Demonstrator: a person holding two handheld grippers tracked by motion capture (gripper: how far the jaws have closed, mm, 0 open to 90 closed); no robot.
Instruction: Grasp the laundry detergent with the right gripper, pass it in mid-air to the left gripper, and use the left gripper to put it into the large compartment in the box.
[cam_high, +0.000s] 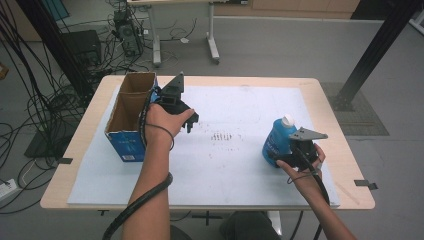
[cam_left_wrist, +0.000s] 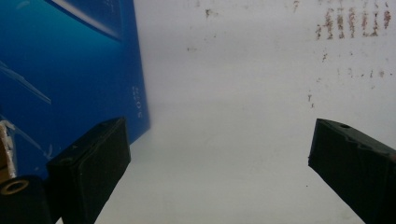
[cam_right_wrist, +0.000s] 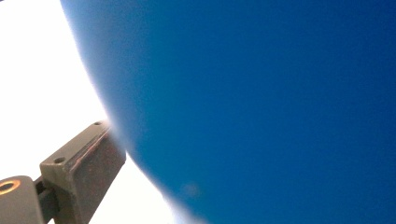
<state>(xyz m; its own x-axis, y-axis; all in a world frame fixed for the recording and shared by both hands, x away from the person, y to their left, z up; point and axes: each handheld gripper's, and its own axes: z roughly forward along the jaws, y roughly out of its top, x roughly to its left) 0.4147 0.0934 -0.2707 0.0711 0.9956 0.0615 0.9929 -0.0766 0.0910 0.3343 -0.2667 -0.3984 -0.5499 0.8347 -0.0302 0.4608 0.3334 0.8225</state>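
My right gripper (cam_high: 292, 156) clamped the bottle (cam_high: 278, 140) near the desk's right edge for boxing; left gripper (cam_high: 186, 119) gaped beside the box (cam_high: 131, 117).

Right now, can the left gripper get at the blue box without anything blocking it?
Probably yes. The left gripper is open beside the blue box, with bare mat between its jaws. The blue bottle stands far off at the right gripper.

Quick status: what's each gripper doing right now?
Left gripper: open, holding nothing, beside the blue box.
Right gripper: against the blue bottle; one jaw touches it, but a closed grip cannot be told.
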